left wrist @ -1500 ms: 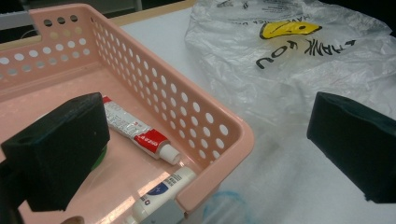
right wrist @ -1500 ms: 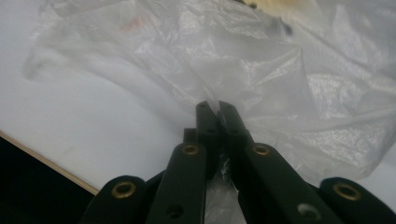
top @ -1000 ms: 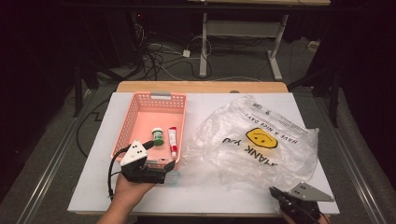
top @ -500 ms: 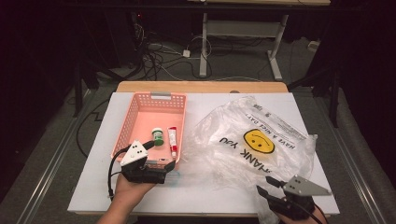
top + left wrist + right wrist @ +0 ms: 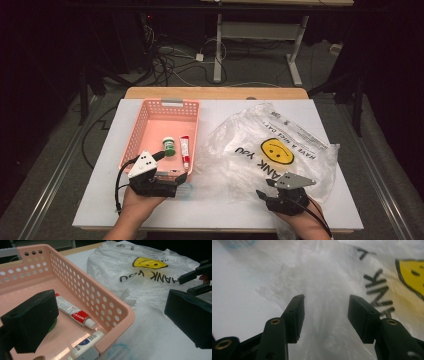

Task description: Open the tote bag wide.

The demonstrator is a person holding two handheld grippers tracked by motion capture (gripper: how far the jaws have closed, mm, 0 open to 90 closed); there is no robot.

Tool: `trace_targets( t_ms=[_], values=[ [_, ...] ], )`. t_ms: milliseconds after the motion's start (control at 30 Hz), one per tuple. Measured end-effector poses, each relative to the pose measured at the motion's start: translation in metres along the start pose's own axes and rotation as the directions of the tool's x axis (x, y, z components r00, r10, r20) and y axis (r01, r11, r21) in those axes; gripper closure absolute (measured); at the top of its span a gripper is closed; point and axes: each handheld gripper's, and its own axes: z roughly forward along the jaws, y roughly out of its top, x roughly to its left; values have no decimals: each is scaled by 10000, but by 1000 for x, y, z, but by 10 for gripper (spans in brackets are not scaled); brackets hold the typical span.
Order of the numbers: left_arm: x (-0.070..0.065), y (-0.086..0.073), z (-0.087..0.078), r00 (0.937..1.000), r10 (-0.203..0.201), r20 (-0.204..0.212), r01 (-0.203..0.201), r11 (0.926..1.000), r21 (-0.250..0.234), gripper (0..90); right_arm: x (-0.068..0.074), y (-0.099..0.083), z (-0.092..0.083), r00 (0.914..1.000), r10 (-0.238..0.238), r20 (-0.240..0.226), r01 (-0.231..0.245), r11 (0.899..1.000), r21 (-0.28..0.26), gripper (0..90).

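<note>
The desk (image 5: pixel 320 207) is a rectangular surface with a white top; a strip of bare wood shows along its far edge. A pink perforated basket (image 5: pixel 145 122) rests directly on the left half, its long axis running from the near side toward the far edge. A crumpled clear plastic bag (image 5: pixel 300 150), printed with a yellow smiley face and black lettering, lies spread across the right half. The bag's near-left edge lies just beside the basket's near-right corner.
</note>
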Motion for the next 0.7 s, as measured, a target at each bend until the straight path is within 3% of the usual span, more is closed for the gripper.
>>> trace_targets(
  t_ms=[100, 333, 433, 533, 567, 700],
  values=[
    [-1, 0, 1, 10000, 47, 29, -47, 10000, 63, 0, 3, 16, -2, 9995, -270, -136, 266, 9991, -338, 537],
    [-3, 0, 1, 10000, 22, 16, -22, 10000, 54, 0, 1, 28, 14, 9985, -332, -431, 328, 9994, -106, 562],
    [-2, -1, 1, 10000, 43, 1, -43, 10000, 89, 0, 0, 30, 25, 9967, -390, -718, 396, 9992, 65, 510],
    [-1, -2, 1, 10000, -2, -8, 2, 9999, 123, 0, 2, 29, 36, 9930, -650, -984, 691, 9969, 384, 397],
    [-1, -2, 1, 10000, 7, -21, -7, 9999, 153, 0, 3, 29, 38, 9932, -543, -1031, 595, 9971, 483, 368],
    [-2, -2, 1, 10000, 27, -33, -26, 9999, 167, 0, 4, 23, 50, 9925, -695, -1008, 800, 9913, 1042, 351]
  ],
)
